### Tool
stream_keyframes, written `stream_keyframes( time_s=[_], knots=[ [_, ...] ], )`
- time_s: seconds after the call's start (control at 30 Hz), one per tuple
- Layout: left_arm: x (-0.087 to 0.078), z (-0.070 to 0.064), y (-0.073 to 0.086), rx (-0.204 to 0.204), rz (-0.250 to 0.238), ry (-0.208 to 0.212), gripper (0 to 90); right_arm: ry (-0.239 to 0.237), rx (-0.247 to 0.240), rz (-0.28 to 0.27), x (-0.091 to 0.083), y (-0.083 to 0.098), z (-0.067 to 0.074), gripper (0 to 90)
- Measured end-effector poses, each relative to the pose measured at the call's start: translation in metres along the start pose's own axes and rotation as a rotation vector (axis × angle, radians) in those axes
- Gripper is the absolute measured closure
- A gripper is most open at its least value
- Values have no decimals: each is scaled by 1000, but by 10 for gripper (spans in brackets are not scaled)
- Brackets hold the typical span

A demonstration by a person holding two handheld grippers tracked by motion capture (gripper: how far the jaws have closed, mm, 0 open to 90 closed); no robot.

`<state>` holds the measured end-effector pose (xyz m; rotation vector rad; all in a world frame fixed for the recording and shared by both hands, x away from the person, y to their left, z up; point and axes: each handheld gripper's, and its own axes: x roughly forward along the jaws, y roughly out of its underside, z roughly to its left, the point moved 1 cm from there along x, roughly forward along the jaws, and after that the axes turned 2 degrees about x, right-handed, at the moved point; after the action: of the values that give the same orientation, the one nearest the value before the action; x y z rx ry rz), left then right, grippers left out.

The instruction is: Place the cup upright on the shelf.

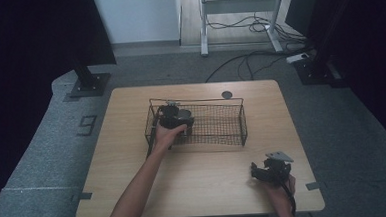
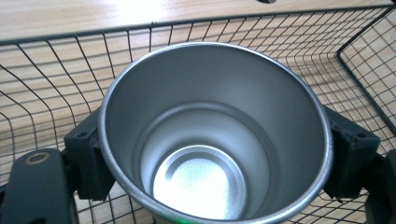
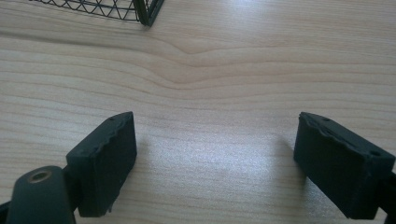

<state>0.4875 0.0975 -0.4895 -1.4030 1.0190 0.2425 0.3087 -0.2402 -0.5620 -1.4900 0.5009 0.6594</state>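
Right gripper (image 3: 215, 154): jaws wide apart over bare table (image 1: 209, 172), near front right corner, nothing between. Left gripper (image 2: 215, 154): clamped on steel cup (image 2: 215, 135), one jaw each side, held upright inside left end of wire basket (image 1: 222, 137). Beyond basket, small round dark disc (image 1: 226, 94) by far edge.

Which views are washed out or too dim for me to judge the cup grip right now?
High view: dim overall, so the metal cup and left gripper blur together inside the wire basket. Left gripper view: bright and sharp, with glare on the cup's inner base and overexposed table at the top. Right gripper view: evenly lit, soft shadows under the open right gripper.
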Motion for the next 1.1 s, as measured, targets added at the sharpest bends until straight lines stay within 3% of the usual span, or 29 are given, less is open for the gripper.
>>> stream_keyframes(
  time_s=[0.37,0.63,0.87,1.1],
  knots=[
    [5,1,5,-9,33,-27,150,0,0,0,0,0,0,131],
    [3,4,8,-14,37,0,133,2,-1,0,0,0,0,130],
    [-4,-1,7,12,20,-2,112,3,0,0,0,0,0,130],
    [-11,1,7,16,3,5,91,2,-1,0,0,0,0,131]
  ],
)
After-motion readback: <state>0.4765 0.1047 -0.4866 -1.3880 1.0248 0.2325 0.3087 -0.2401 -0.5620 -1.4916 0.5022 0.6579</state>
